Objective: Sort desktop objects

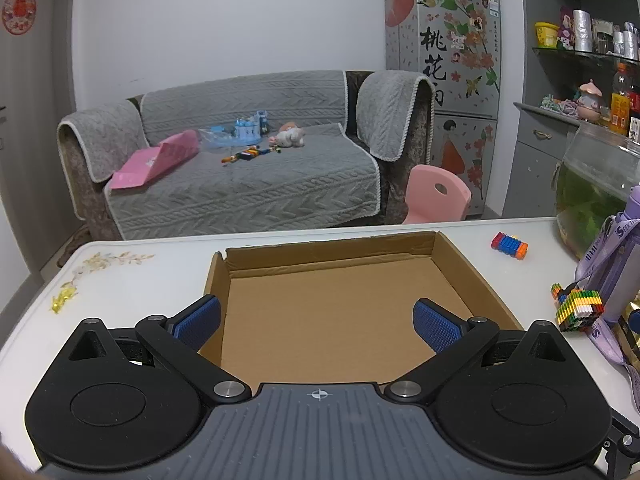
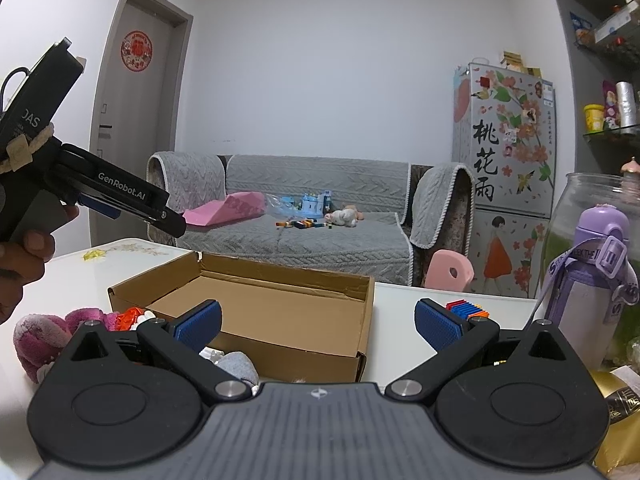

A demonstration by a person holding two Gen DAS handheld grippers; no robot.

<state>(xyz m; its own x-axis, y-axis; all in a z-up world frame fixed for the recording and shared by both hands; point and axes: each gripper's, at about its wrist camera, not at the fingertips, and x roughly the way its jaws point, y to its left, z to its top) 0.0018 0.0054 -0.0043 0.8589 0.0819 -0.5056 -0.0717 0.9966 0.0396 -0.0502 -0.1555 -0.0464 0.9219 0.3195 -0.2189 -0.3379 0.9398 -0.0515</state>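
Note:
An empty shallow cardboard box (image 1: pixel 472 280) (image 2: pixel 320 344) lies on the white table. My left gripper (image 1: pixel 318 326) hovers open over the box's near side, nothing between its blue pads. My right gripper (image 2: pixel 318 326) stands open in front of the box's near right corner, also with nothing in it. A small multicoloured block bar (image 1: pixel 509 245) (image 2: pixel 468 309) lies past the box on the right. A striped block toy (image 1: pixel 578 308) sits at the right edge. A pink plush (image 2: pixel 44 334), a red-and-white toy (image 2: pixel 132 317) and a grey-white object (image 2: pixel 236 364) lie left of and before the box.
A purple bottle with a lanyard (image 1: pixel 624 264) (image 2: pixel 588 280) and a glass fish bowl (image 1: pixel 596 184) stand at the table's right. A gold packet (image 2: pixel 624 408) lies near right. In the right wrist view a hand holds the left gripper's body (image 2: pixel 100 192) at upper left. A sofa (image 1: pixel 240 168) stands beyond.

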